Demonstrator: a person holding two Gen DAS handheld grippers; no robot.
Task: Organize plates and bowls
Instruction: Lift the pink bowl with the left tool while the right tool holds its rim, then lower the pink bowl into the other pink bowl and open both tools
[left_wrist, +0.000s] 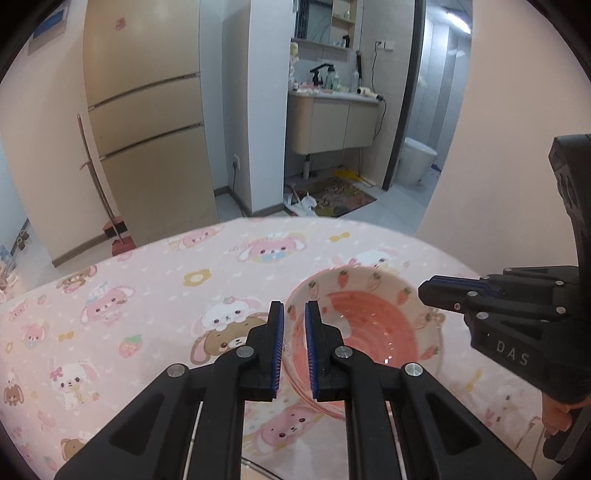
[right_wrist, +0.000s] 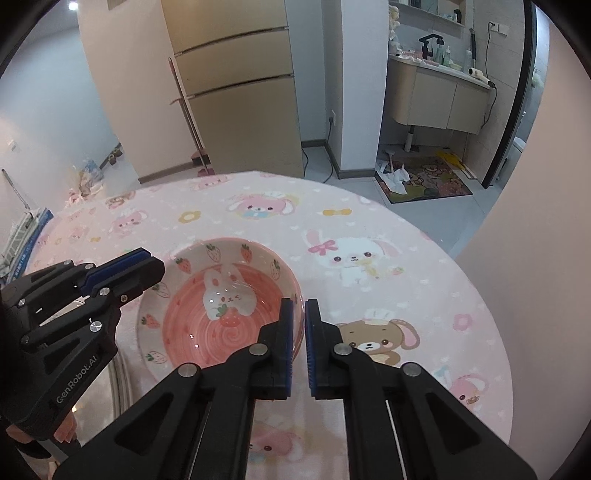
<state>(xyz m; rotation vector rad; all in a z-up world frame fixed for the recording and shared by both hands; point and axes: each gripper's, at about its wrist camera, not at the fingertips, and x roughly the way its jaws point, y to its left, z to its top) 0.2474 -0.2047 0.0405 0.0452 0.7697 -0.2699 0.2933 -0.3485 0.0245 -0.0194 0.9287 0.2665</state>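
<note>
A pink ceramic bowl (left_wrist: 369, 325) (right_wrist: 221, 306) with strawberries and a rabbit painted inside stands on the round table. It seems to rest inside a clear glass bowl (left_wrist: 314, 398) whose rim shows beneath it. My left gripper (left_wrist: 294, 314) straddles the bowl's left rim with its jaws narrowly apart. It also shows at the left of the right wrist view (right_wrist: 147, 266). My right gripper (right_wrist: 299, 310) straddles the bowl's right rim, jaws narrowly apart. In the left wrist view it (left_wrist: 428, 291) sits at the bowl's right edge.
A pink cartoon-animal tablecloth (right_wrist: 369, 258) covers the round table. Beyond the table's far edge stand a tan fridge (left_wrist: 147, 129), a mop (left_wrist: 99, 184) and an open bathroom doorway (left_wrist: 343, 129). A pink wall (right_wrist: 535, 221) is close on the right.
</note>
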